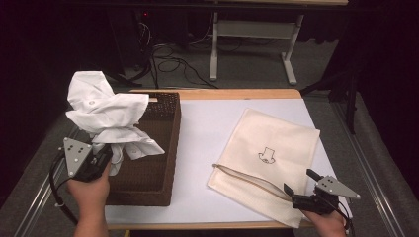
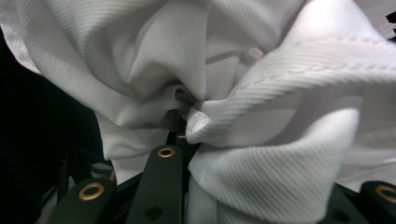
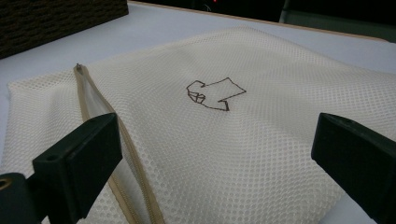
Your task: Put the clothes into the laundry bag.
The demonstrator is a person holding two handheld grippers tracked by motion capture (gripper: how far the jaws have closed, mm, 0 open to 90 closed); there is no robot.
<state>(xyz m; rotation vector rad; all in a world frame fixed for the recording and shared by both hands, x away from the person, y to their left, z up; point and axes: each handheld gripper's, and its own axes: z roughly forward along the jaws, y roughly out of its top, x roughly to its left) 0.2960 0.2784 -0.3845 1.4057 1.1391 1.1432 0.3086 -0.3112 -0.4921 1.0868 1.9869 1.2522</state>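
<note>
One tool [image 1: 101, 157] grips the white shirt [image 1: 106, 111], seemingly above the basket [image 1: 165, 143].

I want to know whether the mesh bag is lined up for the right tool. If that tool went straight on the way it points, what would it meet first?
Probably the mesh bag: the right tool stands open, aimed low across it.

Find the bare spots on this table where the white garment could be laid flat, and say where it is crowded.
Bare: the strip between the basket and mesh bag, and the far edge behind the bag. Crowded: the left gripper holds the white garment over the basket; the right gripper hovers over the bag's near corner.
</note>
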